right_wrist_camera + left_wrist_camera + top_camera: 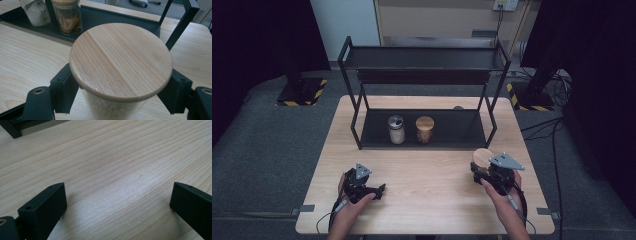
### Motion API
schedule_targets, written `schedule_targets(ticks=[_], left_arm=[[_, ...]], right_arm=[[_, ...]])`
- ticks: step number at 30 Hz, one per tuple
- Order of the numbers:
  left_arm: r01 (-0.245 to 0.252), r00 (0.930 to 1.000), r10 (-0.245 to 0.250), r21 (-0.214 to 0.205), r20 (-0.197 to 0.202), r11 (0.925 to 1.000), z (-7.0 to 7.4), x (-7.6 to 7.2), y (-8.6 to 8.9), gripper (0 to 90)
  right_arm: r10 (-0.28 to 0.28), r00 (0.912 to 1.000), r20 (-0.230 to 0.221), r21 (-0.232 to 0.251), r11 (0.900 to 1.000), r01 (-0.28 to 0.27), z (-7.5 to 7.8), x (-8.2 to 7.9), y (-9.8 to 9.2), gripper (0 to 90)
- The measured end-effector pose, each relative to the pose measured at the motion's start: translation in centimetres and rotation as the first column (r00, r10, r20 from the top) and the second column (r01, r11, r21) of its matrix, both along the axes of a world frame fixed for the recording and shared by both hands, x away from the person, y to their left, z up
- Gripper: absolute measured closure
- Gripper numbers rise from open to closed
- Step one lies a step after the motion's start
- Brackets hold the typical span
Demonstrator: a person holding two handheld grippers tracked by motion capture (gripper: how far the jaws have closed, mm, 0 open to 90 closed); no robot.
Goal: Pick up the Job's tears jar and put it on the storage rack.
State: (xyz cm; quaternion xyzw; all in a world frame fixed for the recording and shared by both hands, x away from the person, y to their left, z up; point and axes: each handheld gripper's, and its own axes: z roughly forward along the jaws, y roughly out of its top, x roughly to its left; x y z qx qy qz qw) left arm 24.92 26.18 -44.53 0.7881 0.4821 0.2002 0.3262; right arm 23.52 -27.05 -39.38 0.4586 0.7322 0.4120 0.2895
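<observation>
Forearms come in low at the near edge of the table [427,200], one claw in each hand. Right claw [481,172] has its jaws clamped on a jar [117,105] just under its wooden lid [121,60], pads pressing the glass on both sides, pale lumpy contents visible through the wall though what they are is hard to tell. That jar sits in the grip near the table's right front, just short of the black rack [424,75]. Left claw [371,190] rests well apart at the left front, jaws spread wide over bare wood, nothing between them. On the rack's bottom shelf [452,130] stand two jars side by side: a shaker [396,129] with a metal sprinkle top and white powder inside, and a cinnamon jar [424,129] with brown sticks under a wooden lid. Free shelf lies to the right of those two, and that looks like the landing spot. Best play from here, by the look of it: keep the jar upright, clear the shelf's front lip, pass under the upper tier without clipping the lid, steer inside the right post [181,23], and set it down beside the cinnamon jar without nudging it before letting go.
</observation>
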Motion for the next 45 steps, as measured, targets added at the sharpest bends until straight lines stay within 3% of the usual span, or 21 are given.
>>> schedule_targets(ticks=[28, 45], left_arm=[[0.000, 1.0000, 0.000, 0.000, 0.000, 1.0000, 0.0, 0.0, 0.0, 0.0], [0.000, 1.0000, 0.000, 0.000, 0.000, 1.0000, 0.0, 0.0, 0.0, 0.0]], right_arm=[[0.046, 0.9989, -0.001, 0.000, 0.9989, -0.046, 0.4, 2.2, 2.7, 26.0], [0.042, 0.9991, -0.004, 0.003, 0.9991, -0.042, 0.2, 4.1, 4.0, 26.0]])
